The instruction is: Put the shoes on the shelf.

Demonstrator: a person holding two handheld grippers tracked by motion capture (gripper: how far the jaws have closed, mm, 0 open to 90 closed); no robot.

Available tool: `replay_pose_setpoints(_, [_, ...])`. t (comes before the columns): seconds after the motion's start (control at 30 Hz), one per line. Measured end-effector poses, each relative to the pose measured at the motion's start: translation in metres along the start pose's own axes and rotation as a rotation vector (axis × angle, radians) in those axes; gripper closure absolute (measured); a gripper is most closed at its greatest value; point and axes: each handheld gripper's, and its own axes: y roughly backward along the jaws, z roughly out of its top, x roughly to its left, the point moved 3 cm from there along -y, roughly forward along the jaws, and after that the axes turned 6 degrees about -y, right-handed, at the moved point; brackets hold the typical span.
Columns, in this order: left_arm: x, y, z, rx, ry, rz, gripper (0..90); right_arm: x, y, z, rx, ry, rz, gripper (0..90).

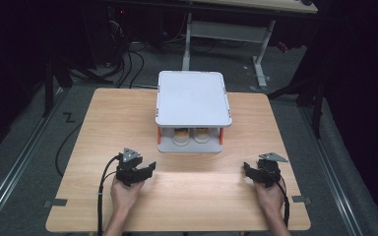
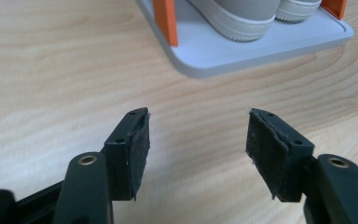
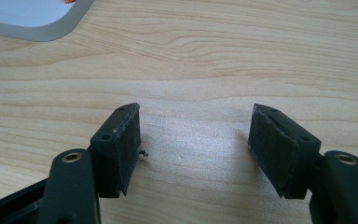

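Two hands rest on the near part of the wooden table [image 1: 103,123], each holding a gripper: the left gripper [image 2: 198,135] and right gripper [image 3: 195,135] both stand wide open, gripping nothing. Between them, farther away, a grey two-level rack [image 1: 193,98] with orange posts [image 2: 165,21] holds a pair of pale shoes [image 2: 240,16] on its lower shelf.

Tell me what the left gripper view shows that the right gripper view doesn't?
Left gripper view: a pair of grey shoes with white soles on the rack's bottom shelf, between orange posts.

Right gripper view: just a bare corner of that shelf and a tiny dark speck on the wood.

Both: the wooden table and two black jaws standing wide apart, nothing between them, on the left gripper and the right gripper.
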Motion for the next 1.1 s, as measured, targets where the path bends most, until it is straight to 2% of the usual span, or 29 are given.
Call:
replay_pose_setpoints(0.03, [0.000,0.002,-0.004,-0.005,0.007,0.004,38.5,0.000,0.000,0.000,0.000,0.000,0.000,34.1])
replay_pose_setpoints(0.2, [0.001,0.005,-0.015,0.010,-0.011,0.048,37.6,0.000,0.000,0.000,0.000,0.000,0.001,33.9])
replay_pose_setpoints(0.37, [0.003,0.004,-0.021,0.033,-0.037,0.092,36.0,0.000,0.000,0.000,0.001,0.001,0.001,33.6])
replay_pose_setpoints(0.57, [0.002,0.001,-0.023,0.046,-0.054,0.117,34.9,0.000,0.000,0.000,0.000,0.001,0.002,33.4])
replay_pose_setpoints(0.63, [0.001,0.000,-0.023,0.052,-0.070,0.125,34.7,0.000,0.000,0.000,0.000,0.002,0.001,33.4])
replay_pose_setpoints(0.73, [-0.004,-0.002,-0.023,0.069,-0.116,0.148,32.1,0.000,0.000,0.000,0.000,0.002,0.001,33.5])
replay_pose_setpoints(0.9, [-0.005,-0.002,-0.023,0.070,-0.110,0.148,31.5,0.000,0.000,0.000,0.000,0.002,0.001,33.5])
replay_pose_setpoints(1.1, [-0.005,-0.003,-0.023,0.076,-0.123,0.131,27.3,0.000,0.000,0.000,-0.001,0.002,0.001,33.5])
